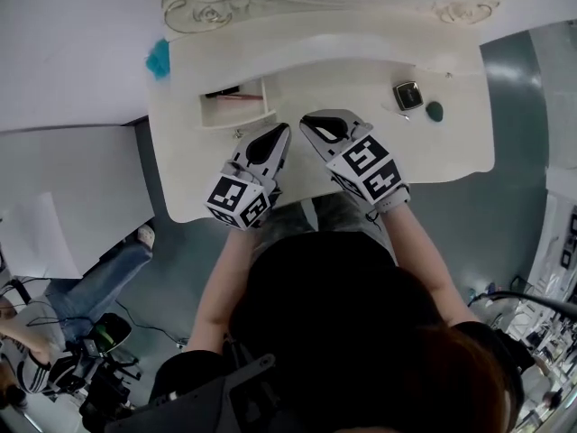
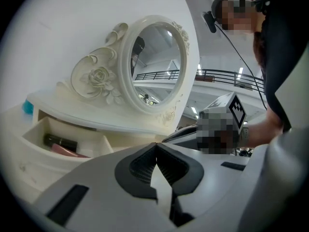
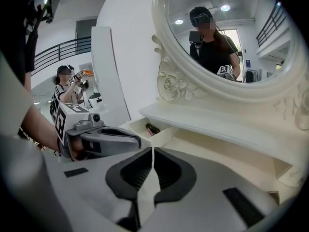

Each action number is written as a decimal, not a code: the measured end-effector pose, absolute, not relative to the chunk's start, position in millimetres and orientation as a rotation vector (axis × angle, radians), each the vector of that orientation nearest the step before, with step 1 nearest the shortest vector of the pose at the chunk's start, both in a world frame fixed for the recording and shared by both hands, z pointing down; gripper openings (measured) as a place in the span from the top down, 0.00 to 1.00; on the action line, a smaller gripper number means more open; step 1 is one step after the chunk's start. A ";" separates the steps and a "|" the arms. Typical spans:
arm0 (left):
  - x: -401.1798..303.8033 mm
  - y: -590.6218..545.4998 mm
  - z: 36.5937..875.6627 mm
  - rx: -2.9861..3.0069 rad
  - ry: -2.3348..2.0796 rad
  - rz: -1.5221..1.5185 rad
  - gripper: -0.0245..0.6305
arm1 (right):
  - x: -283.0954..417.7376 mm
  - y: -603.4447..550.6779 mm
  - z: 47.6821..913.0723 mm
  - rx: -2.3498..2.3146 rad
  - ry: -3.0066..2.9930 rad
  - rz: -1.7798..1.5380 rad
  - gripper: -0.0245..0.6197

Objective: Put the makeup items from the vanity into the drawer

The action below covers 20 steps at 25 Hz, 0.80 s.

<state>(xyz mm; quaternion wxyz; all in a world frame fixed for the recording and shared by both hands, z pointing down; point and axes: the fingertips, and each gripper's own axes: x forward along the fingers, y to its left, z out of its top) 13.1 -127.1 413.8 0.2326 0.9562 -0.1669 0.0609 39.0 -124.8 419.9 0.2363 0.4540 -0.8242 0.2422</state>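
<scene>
A white carved vanity with an oval mirror (image 3: 231, 37) fills the view, and its tabletop (image 1: 451, 147) is mostly bare. Your left tool (image 1: 281, 132) and right tool (image 1: 306, 121) hover side by side over the front edge. Both have their jaws together with nothing between them.

The compact (image 1: 407, 95) lies ahead and well to the right of your right tool, and a small teal piece (image 1: 435, 111) sits just beyond it. The open drawer (image 1: 236, 118) is ahead and left of your left tool and already holds a dark tube (image 2: 60, 141).

The compact is probably light, rigid and smooth-cased, so it may slide under the pads. Open wide, come down over it and pinch across two opposite edges, low, away from the lid seam. The teal piece looks tiny; whether it is soft or hard can't be told, so squeeze gently.
</scene>
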 end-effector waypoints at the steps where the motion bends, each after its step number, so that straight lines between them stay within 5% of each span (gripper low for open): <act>1: 21.0 -123.0 413.4 2.630 -0.445 0.171 0.94 | 46.6 -120.6 419.8 1.257 -2.258 0.674 0.91; 20: 118.1 -67.7 421.7 2.649 -0.293 0.258 0.94 | 141.3 -59.1 436.7 1.382 -2.209 0.795 0.91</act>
